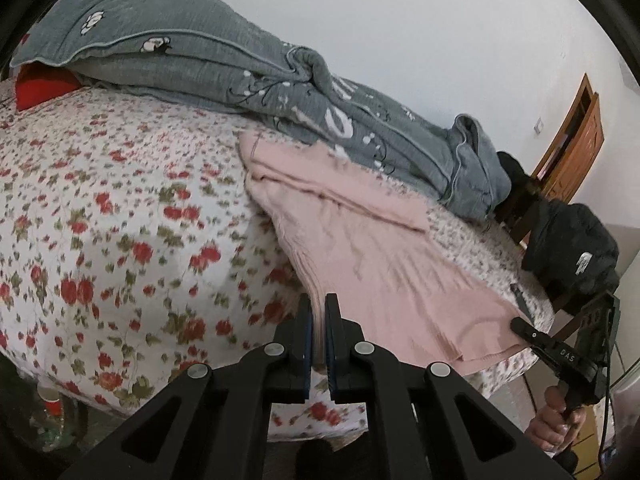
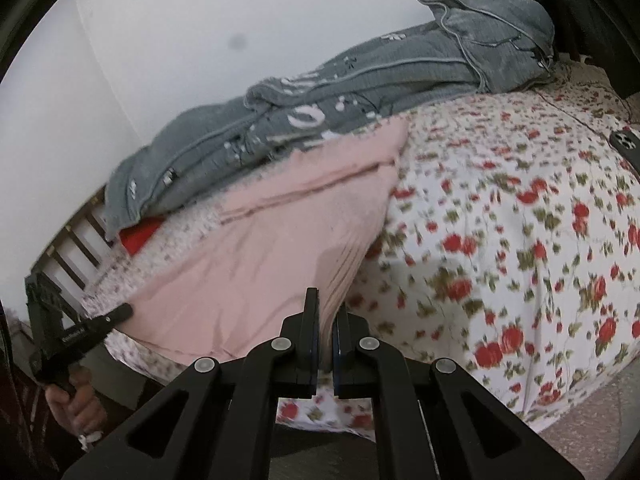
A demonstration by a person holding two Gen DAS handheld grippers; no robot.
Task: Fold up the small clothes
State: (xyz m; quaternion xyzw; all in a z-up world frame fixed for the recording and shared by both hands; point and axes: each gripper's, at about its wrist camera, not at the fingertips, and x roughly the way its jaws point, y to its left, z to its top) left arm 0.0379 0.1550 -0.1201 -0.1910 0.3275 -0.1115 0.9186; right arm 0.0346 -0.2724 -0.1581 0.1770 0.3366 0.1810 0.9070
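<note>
i have the left gripper (image 1: pixel 319 312) clamped on one near corner of the pink garment (image 1: pixel 360 240), its two fingers pressed together with the cloth edge pinched between the blue pads. my right gripper (image 2: pixel 326 316) is doing the same at the other near corner, jaws closed on the fabric edge. the garment lies spread on the flowered bedsheet (image 1: pixel 120 220), its near edge lifted off the sheet between my two tools, while its far end rests flat and touches the grey quilt (image 1: pixel 240 68) bunched along the wall side of the bed. a fold line runs across the far part of the pink cloth.

from the left camera i can see the right tool out at the bed edge with the person's hand (image 1: pixel 554 420) on its handle; beyond it a black jacket (image 1: pixel 572 248) hangs over a chair. something red (image 1: pixel 44 84) peeks from under the quilt. in the right view a phone (image 2: pixel 626 144) lies on the sheet, well apart from the garment. both views are a bit blurred.
</note>
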